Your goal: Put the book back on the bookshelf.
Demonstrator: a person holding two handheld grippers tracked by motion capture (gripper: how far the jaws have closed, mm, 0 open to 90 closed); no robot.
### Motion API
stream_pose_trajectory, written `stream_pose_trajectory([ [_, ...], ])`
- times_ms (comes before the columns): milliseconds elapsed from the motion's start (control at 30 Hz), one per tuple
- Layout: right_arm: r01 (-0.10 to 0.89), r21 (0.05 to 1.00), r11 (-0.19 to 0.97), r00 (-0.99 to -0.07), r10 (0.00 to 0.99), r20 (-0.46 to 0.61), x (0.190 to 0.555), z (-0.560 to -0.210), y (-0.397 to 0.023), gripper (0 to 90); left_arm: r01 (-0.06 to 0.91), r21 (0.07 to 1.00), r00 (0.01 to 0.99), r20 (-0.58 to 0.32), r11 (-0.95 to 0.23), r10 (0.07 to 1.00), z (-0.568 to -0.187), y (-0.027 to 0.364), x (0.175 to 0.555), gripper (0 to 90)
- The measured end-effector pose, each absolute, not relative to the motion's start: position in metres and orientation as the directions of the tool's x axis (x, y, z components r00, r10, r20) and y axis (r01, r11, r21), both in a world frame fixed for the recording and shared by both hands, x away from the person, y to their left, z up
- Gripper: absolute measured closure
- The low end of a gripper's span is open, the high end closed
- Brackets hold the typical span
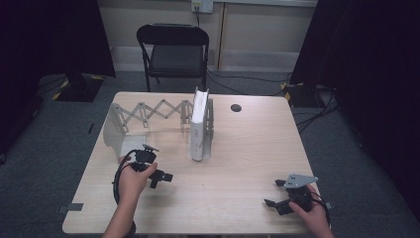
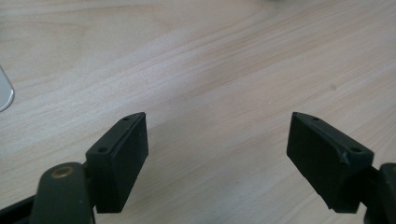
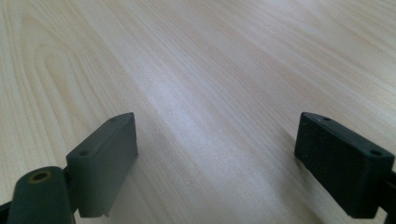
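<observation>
Beyond the left gripper [image 1: 166, 177], a white book [image 1: 199, 130] is standing in a grey expanding metal rack [image 1: 148, 116] on the pale wooden table [image 1: 237, 148]; both grippers, the right gripper [image 1: 274, 193] included, are gaping empty, a black folding chair [image 1: 173, 49] and dark carpet beyond.

The table [image 1: 237, 163] carried one expanding grey book rack [image 1: 148, 116] holding one white book [image 1: 199, 124]. Two grippers were present in front of that rack: left gripper [image 1: 161, 176], right gripper [image 1: 275, 193]. One chair [image 1: 173, 49] stood behind the rack

Matt pale wood table [image 1: 237, 163], grey metal rack [image 1: 148, 113]
</observation>
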State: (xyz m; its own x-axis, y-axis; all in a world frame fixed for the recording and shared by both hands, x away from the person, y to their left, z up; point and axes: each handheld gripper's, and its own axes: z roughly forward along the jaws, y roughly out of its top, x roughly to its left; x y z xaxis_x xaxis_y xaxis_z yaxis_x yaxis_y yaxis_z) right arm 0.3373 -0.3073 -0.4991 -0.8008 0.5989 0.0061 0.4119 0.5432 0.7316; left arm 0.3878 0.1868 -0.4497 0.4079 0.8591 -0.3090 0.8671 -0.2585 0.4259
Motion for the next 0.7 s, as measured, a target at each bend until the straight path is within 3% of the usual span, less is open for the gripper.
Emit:
stream_pose_trajectory([
  [700, 0.409, 0.731, 0.546, -0.805, 0.594, 0.006, 0.338, -0.499, -0.308, 12.4, 0.790, 0.454, 0.540, -0.197, -0.412, 0.818, -0.470, 0.188, 0.383, 18.0],
])
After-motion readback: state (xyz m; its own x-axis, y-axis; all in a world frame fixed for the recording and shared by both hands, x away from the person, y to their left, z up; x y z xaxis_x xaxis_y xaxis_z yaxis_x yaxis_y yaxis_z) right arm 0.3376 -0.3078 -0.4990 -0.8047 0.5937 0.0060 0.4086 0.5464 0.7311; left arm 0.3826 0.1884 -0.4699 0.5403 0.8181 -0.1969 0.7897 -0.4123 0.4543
